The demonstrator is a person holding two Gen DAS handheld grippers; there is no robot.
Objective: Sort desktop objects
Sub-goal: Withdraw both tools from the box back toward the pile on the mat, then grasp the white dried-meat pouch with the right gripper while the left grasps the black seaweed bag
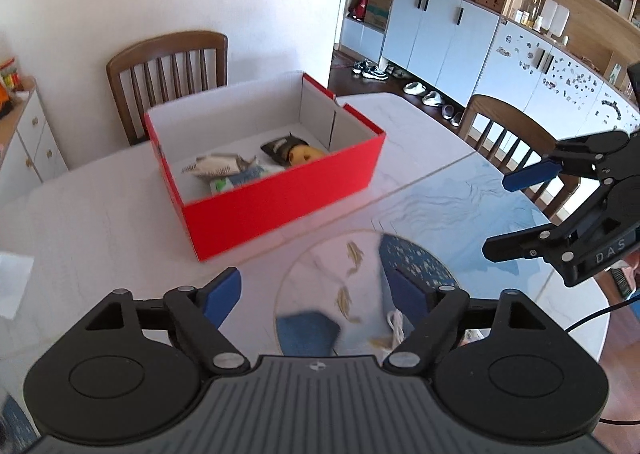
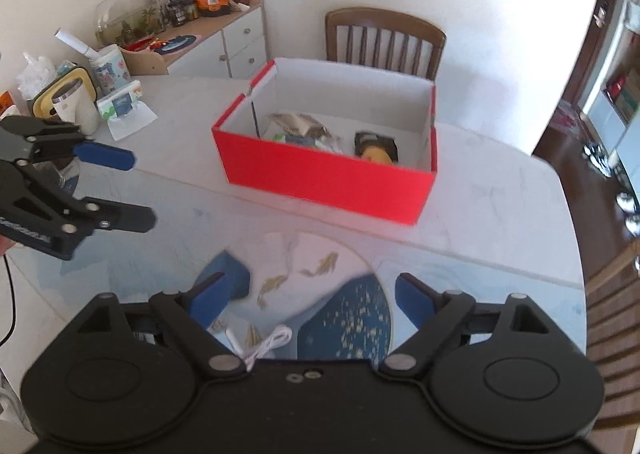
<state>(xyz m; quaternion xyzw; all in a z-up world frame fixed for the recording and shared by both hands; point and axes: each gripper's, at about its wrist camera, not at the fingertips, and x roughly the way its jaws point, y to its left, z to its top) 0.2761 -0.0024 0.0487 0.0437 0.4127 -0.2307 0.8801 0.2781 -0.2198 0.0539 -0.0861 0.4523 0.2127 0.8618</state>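
A red box point(image 1: 280, 198) point(image 2: 320, 178) with white inner walls stands open on the table. In it lie a silvery packet point(image 1: 218, 166) point(image 2: 300, 124) and a dark-and-yellow packet point(image 1: 294, 150) point(image 2: 376, 148). Nearer to me, on a round fish-patterned mat point(image 1: 320, 274) point(image 2: 320, 254), lie a white cable point(image 1: 394, 324) point(image 2: 264, 346) and a small blue object point(image 1: 308, 330) point(image 2: 230, 274). My left gripper point(image 1: 316, 284) point(image 2: 140, 190) hangs open over the mat, nothing between its fingers. My right gripper point(image 2: 310, 286) point(image 1: 498, 214) is open too, over the same mat.
Wooden chairs stand behind the box point(image 1: 168, 70) point(image 2: 384, 38) and at the table's right side point(image 1: 516, 134). A mug point(image 2: 76, 106), a tissue pack point(image 2: 120, 102) and a cup sit at the table's far left. A sideboard point(image 2: 224, 38) holds a glass bowl and snacks.
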